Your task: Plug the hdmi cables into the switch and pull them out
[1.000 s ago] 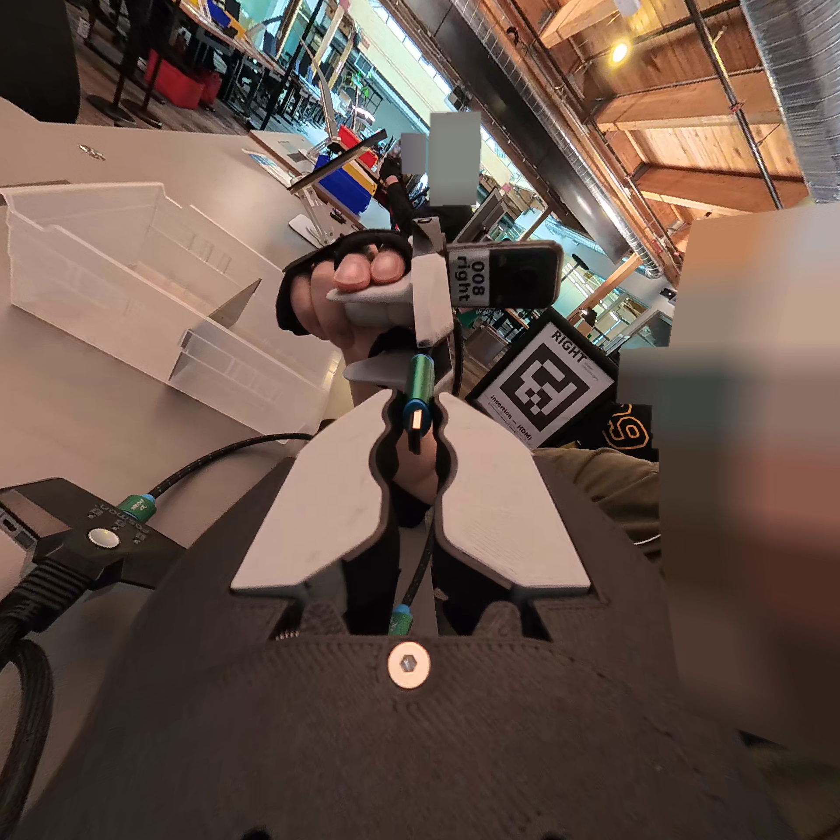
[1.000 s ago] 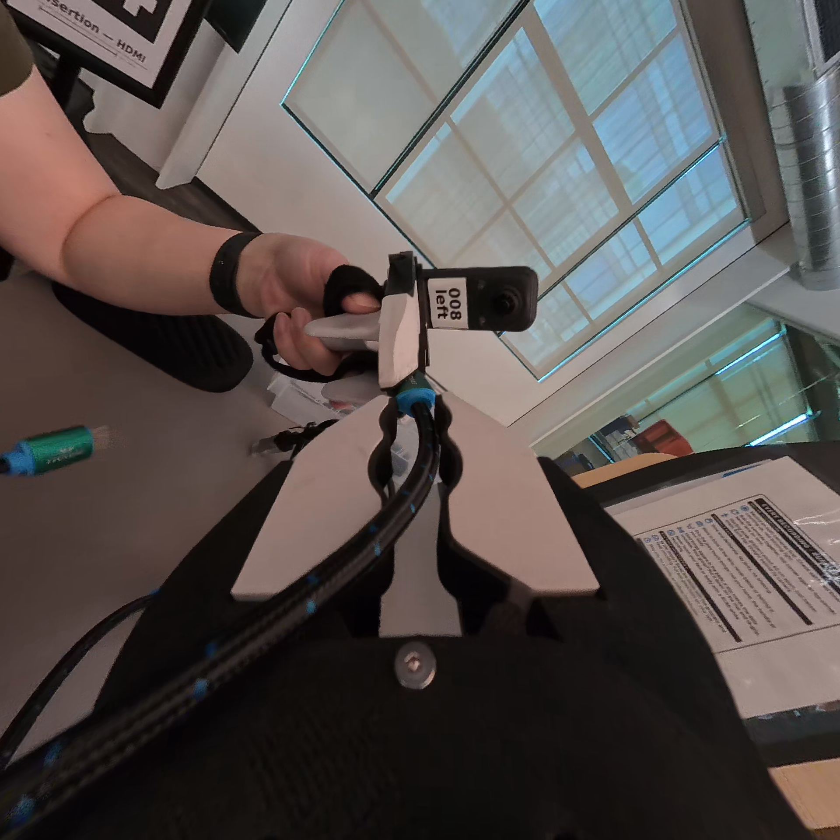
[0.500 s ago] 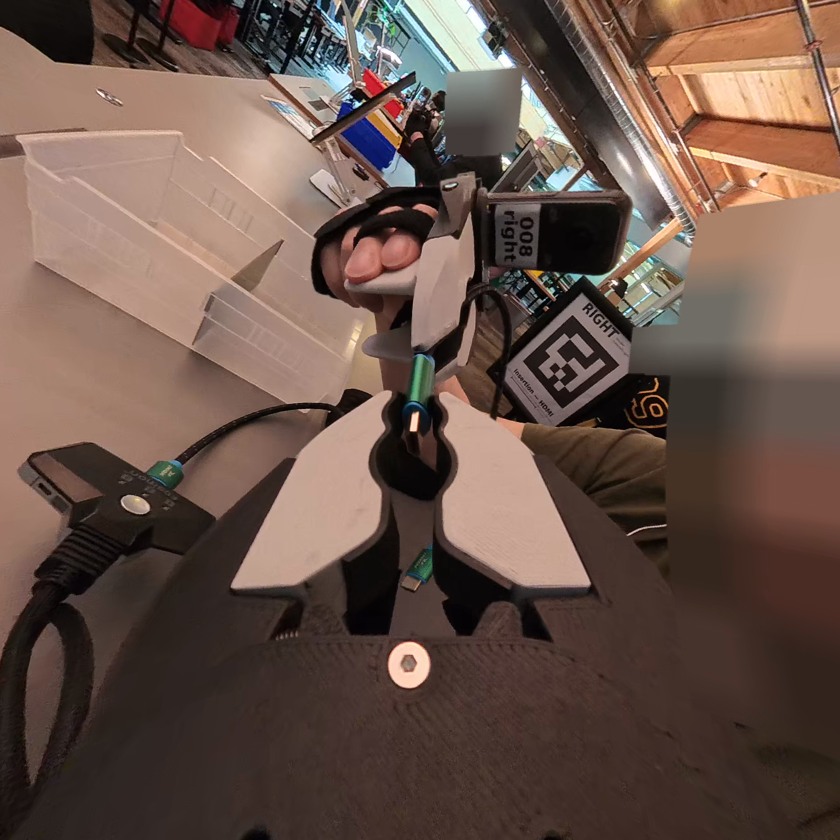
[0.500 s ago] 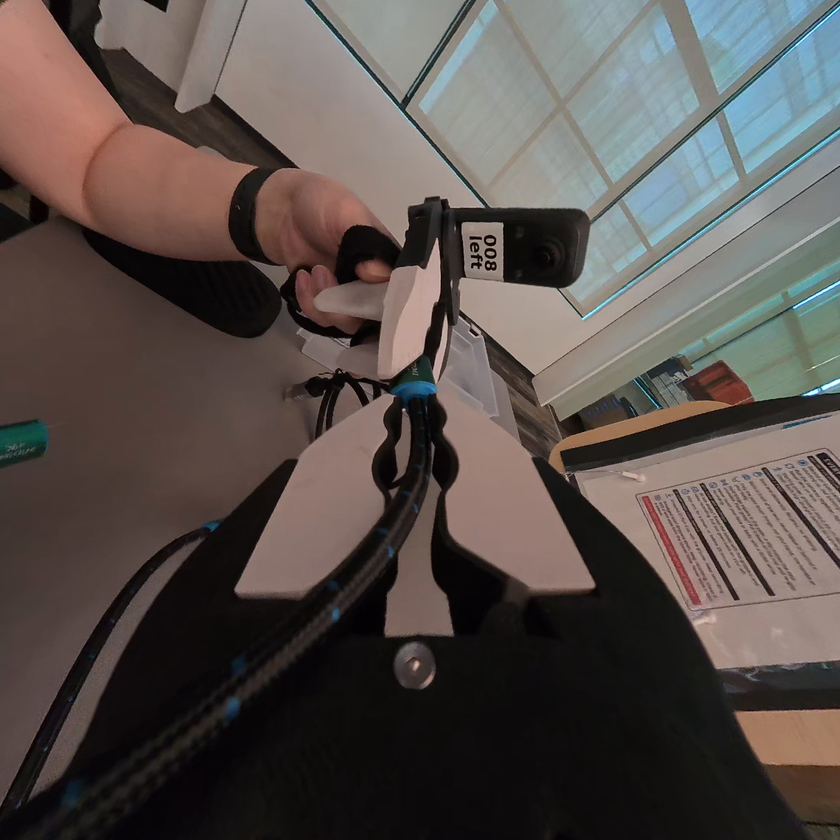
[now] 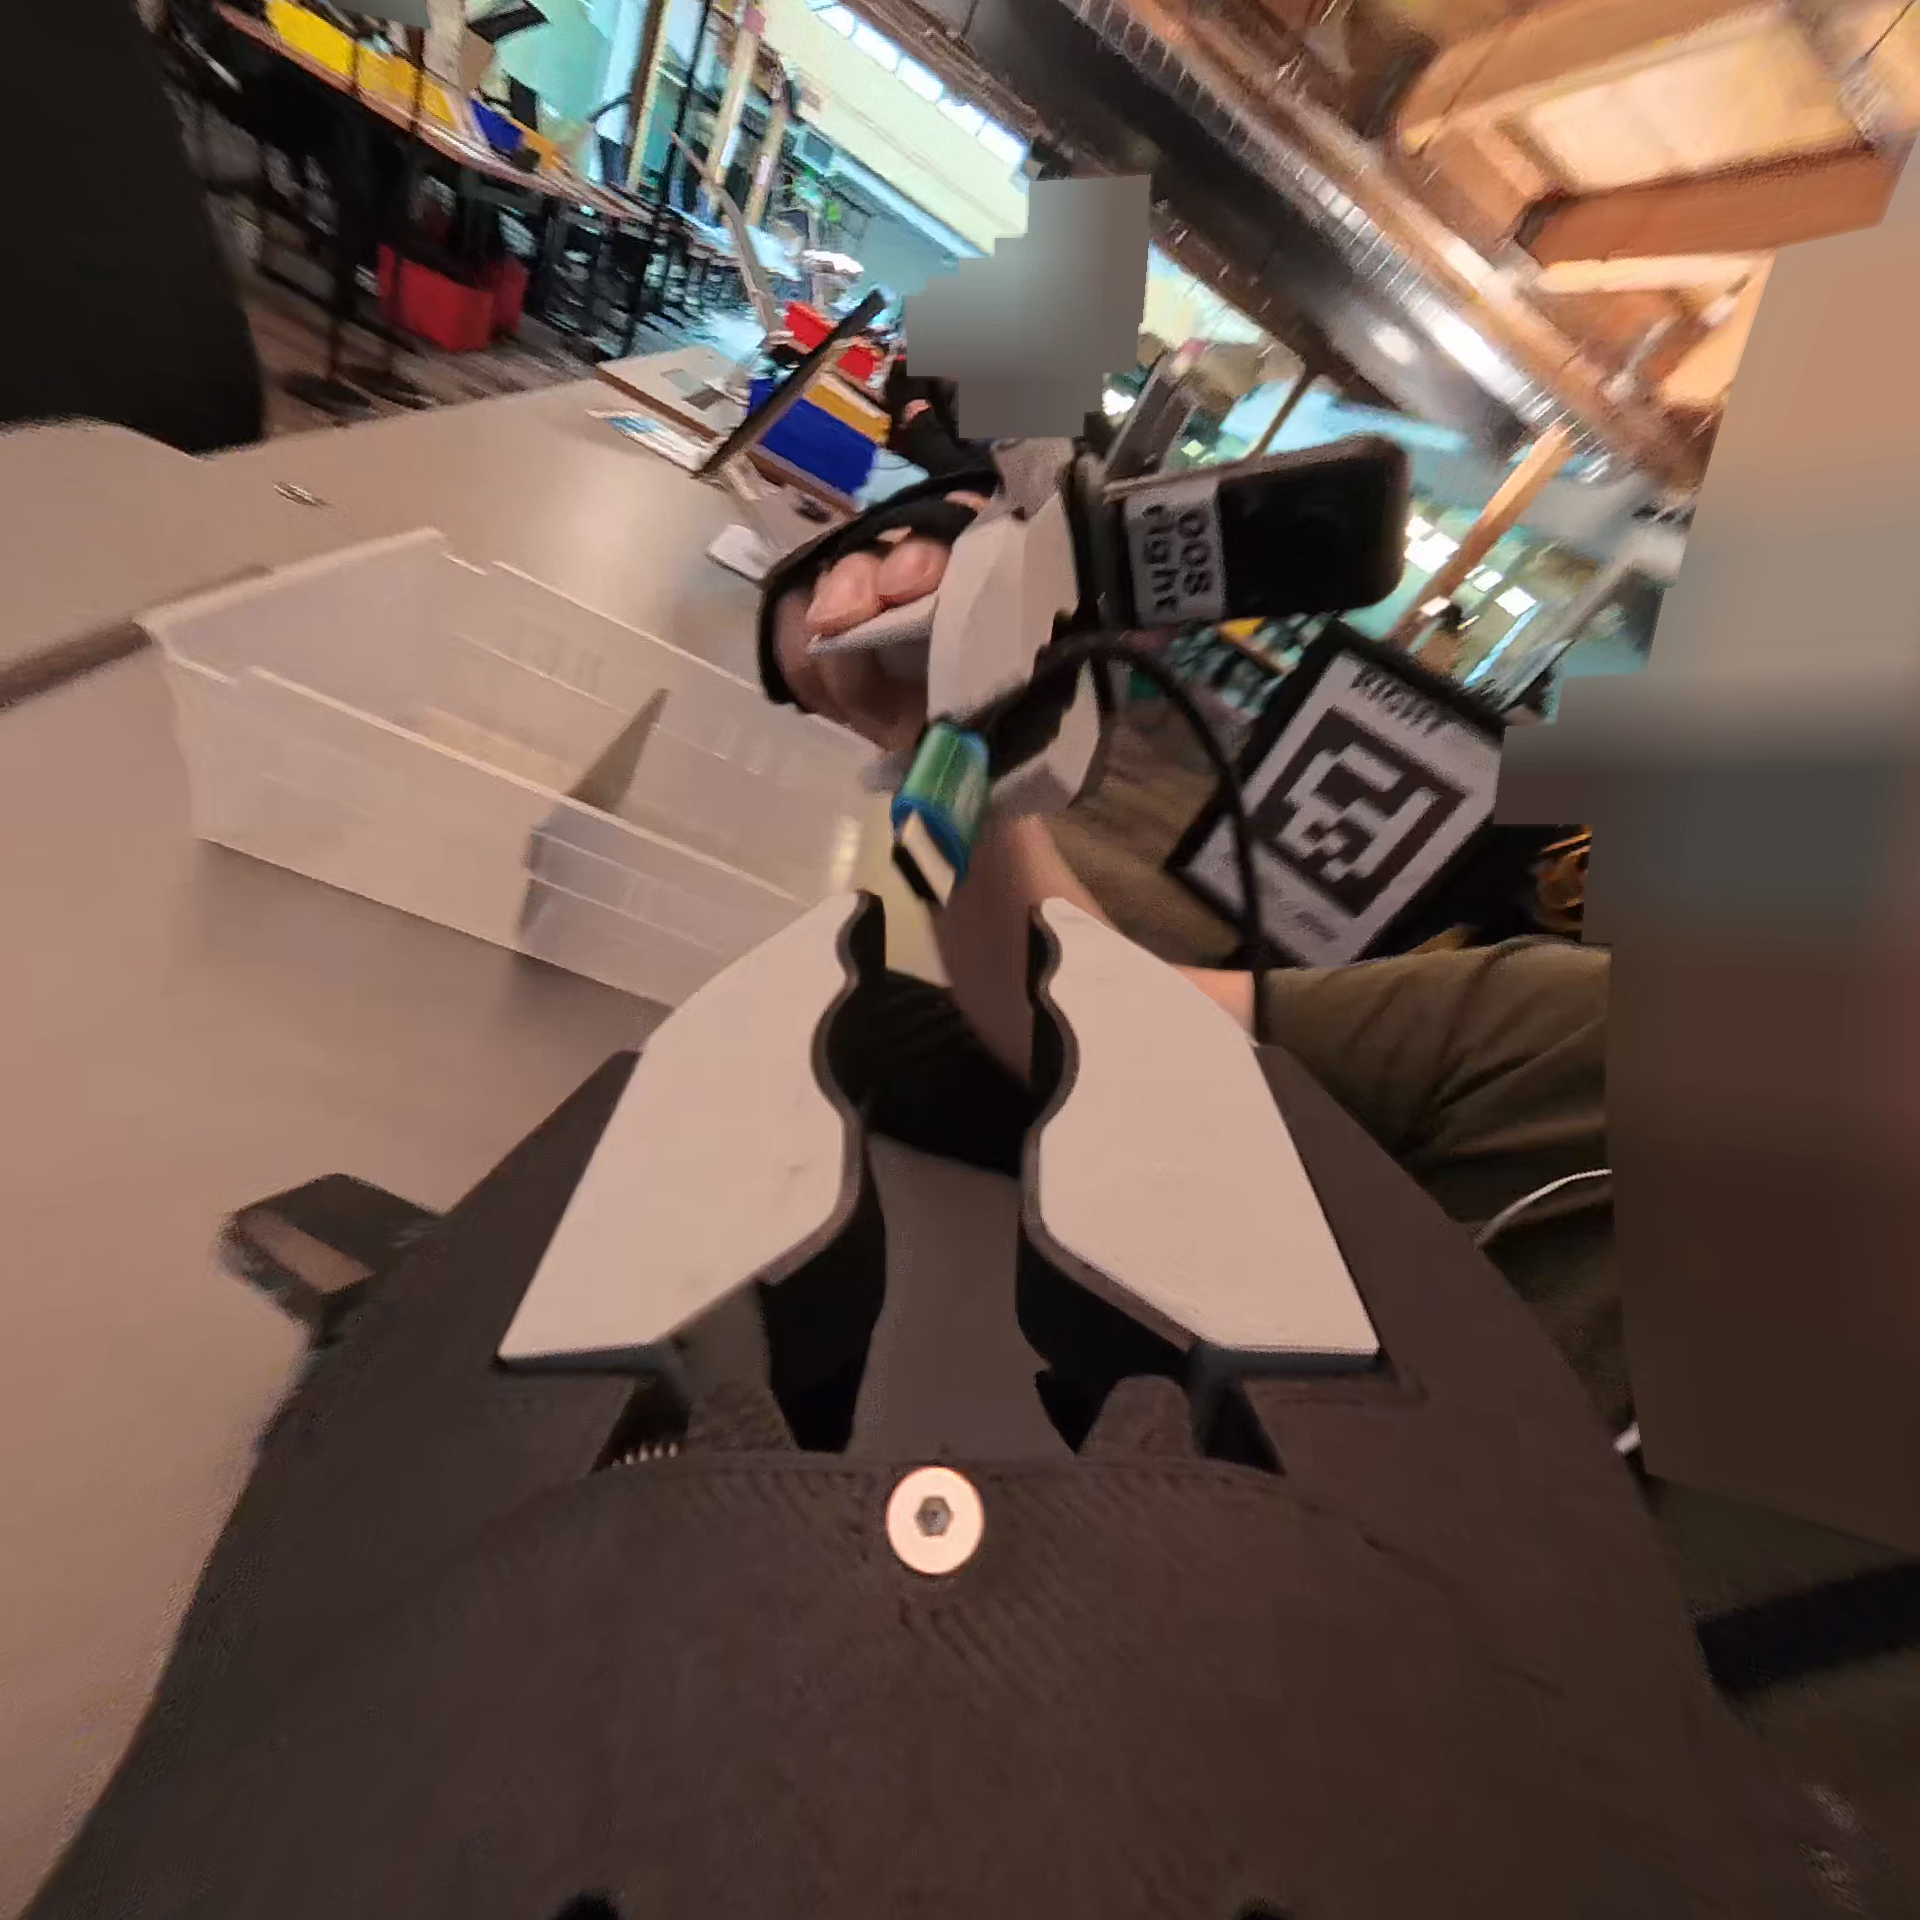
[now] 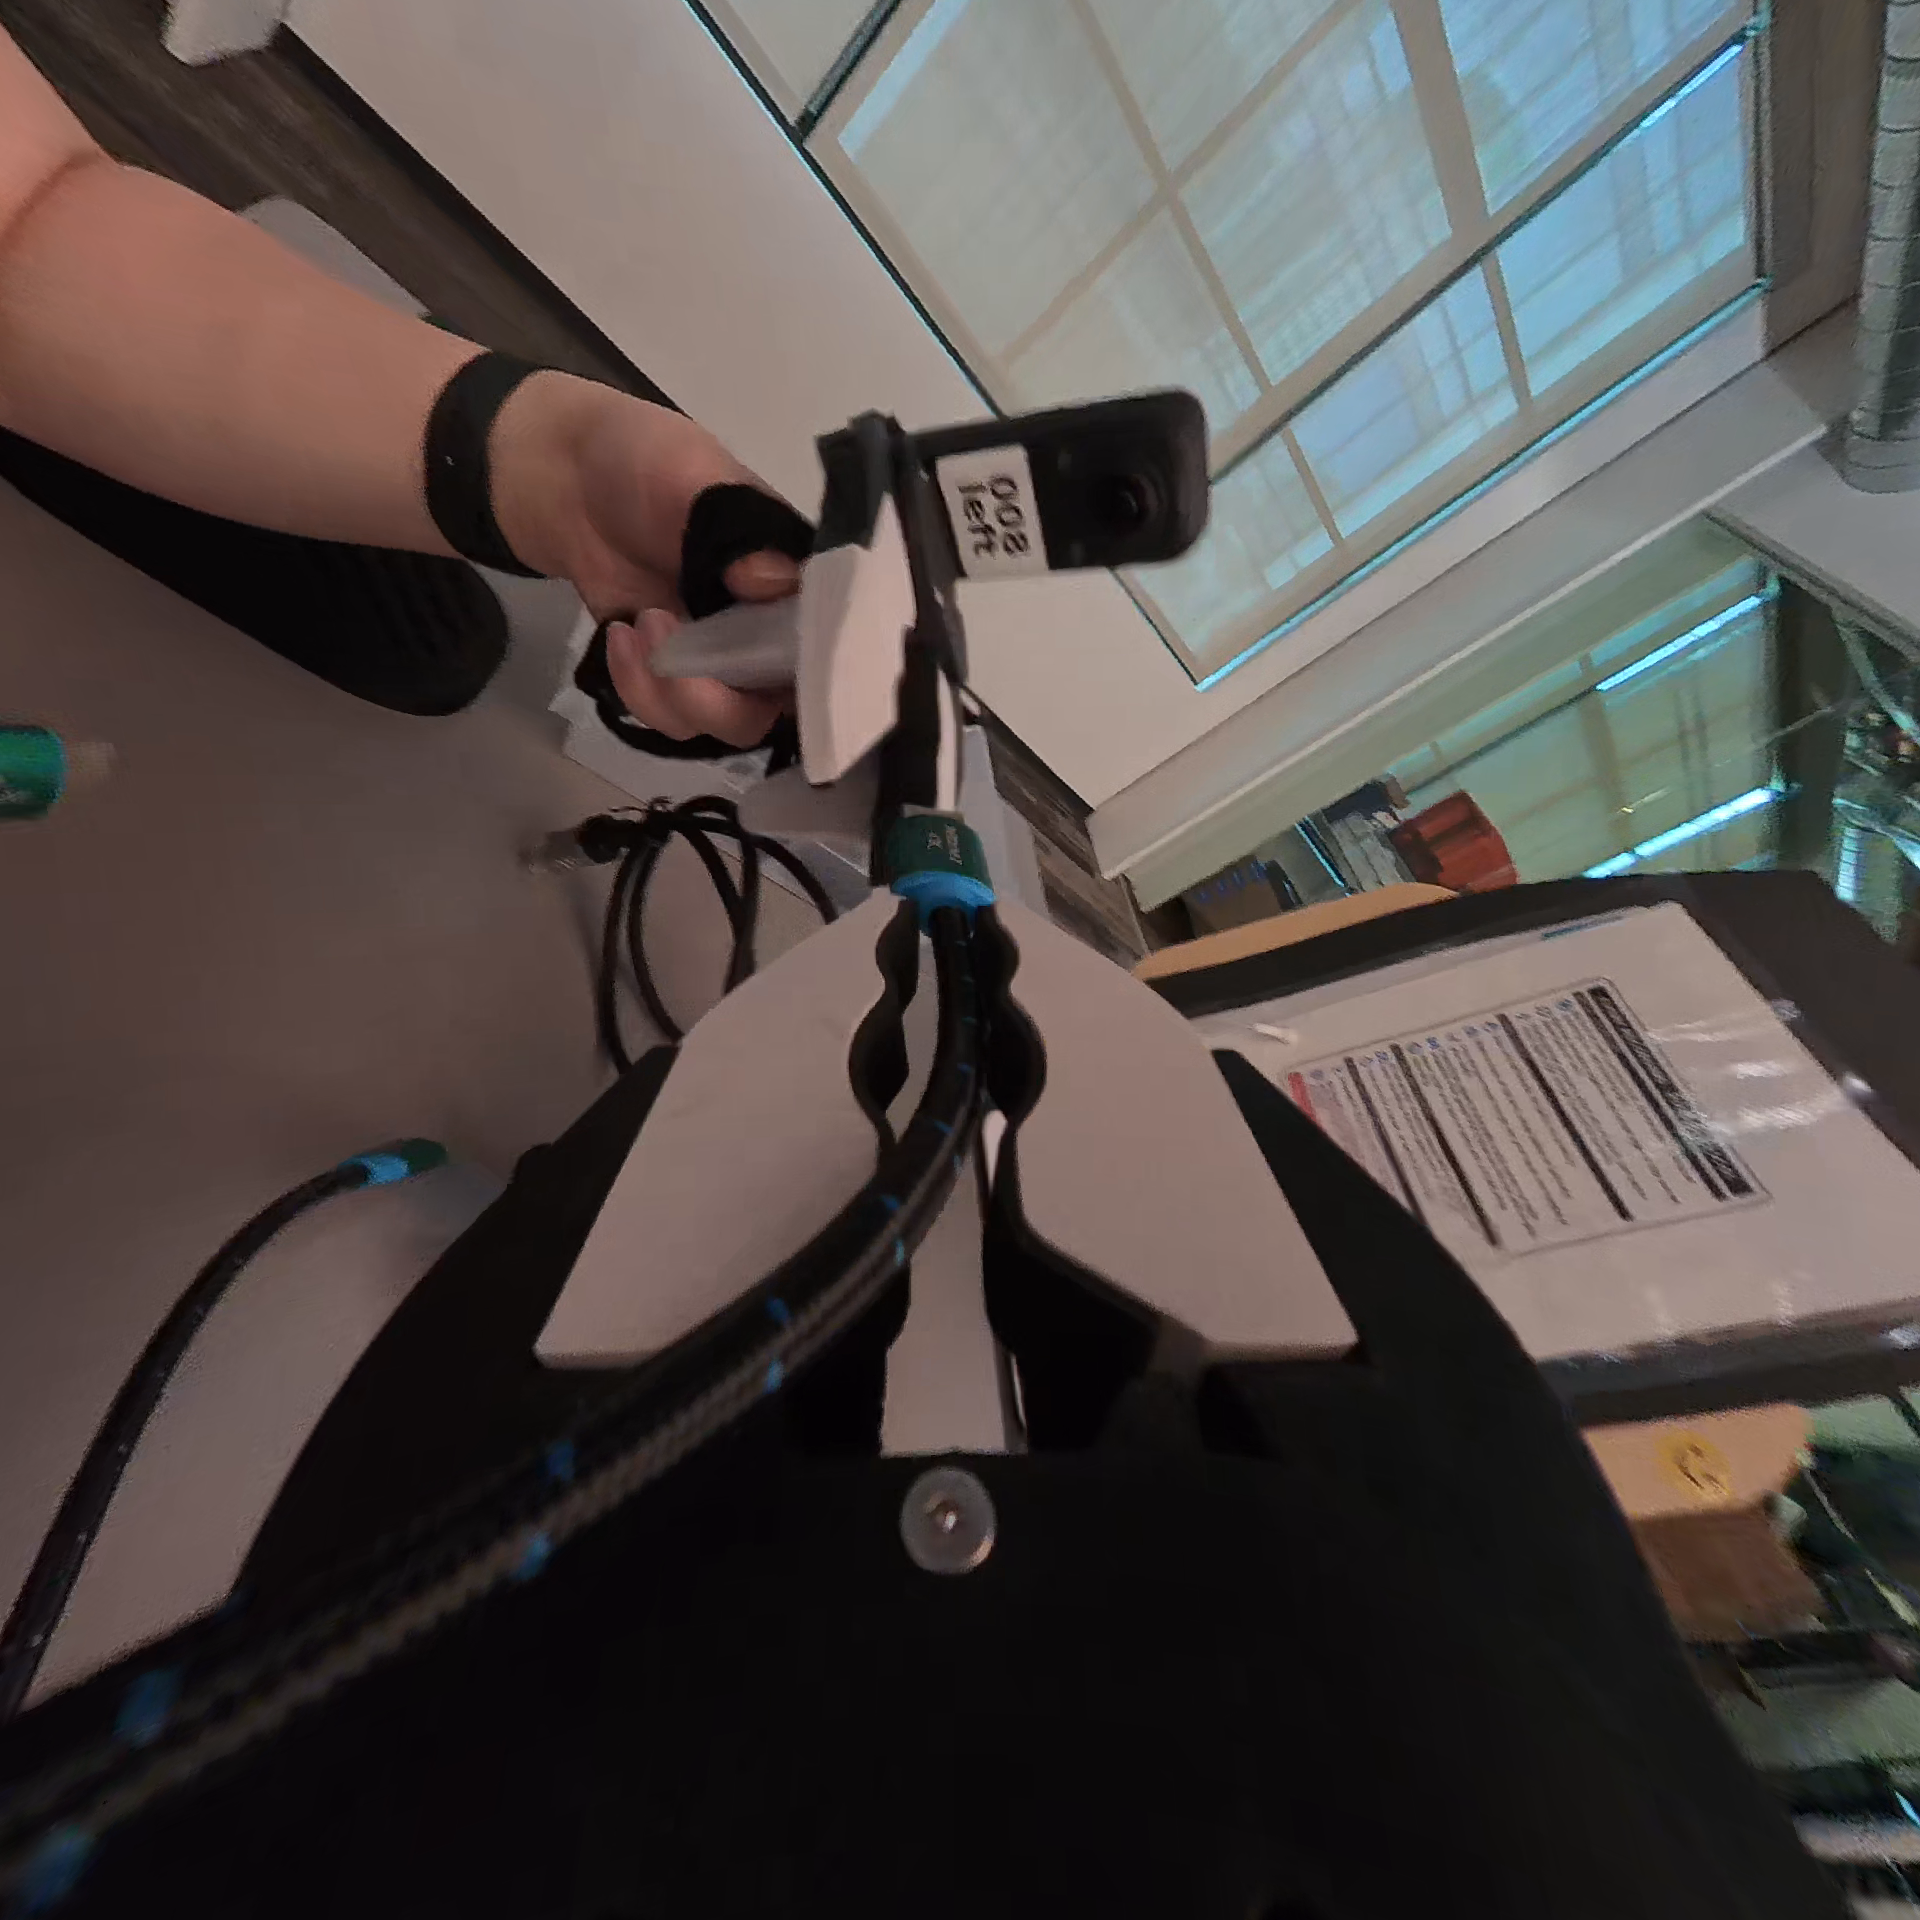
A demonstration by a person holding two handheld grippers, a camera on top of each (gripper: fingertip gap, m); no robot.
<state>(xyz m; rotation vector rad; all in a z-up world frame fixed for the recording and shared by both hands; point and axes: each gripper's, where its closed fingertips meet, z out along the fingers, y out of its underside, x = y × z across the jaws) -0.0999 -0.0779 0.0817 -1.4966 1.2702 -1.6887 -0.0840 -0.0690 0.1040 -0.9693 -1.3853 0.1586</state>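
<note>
The left gripper (image 5: 951, 920), with its two pale grey scalloped fingers on a black body, is standing parted with nothing between the jaws; through the gap only the person's forearm and a dark sleeve are showing. Just beyond its fingertips the green metal HDMI plug with a blue collar (image 5: 938, 800) is hanging in the air, its connector end pointing down toward the left gripper and apart from it. That plug is sticking out of the right gripper (image 6: 940, 914), whose grey fingers are closing on the black braided cable with blue flecks (image 6: 940, 1091) just behind the plug's blue collar; the cable is running back between the fingers and off to the lower left of the right wrist view. The black HDMI switch box (image 5: 301, 1236) is lying on the pale grey table (image 5: 208, 1039), blurred and partly hidden behind the left gripper's body. A second green plug (image 6: 400, 1158) is peeking out beside the right gripper's body, and a third green plug (image 6: 26, 769) is lying at the table's left edge. A clear plastic divided tray (image 5: 416, 727) is sitting farther back, and a coil of thin black cable (image 6: 686, 883) is resting on the table
</note>
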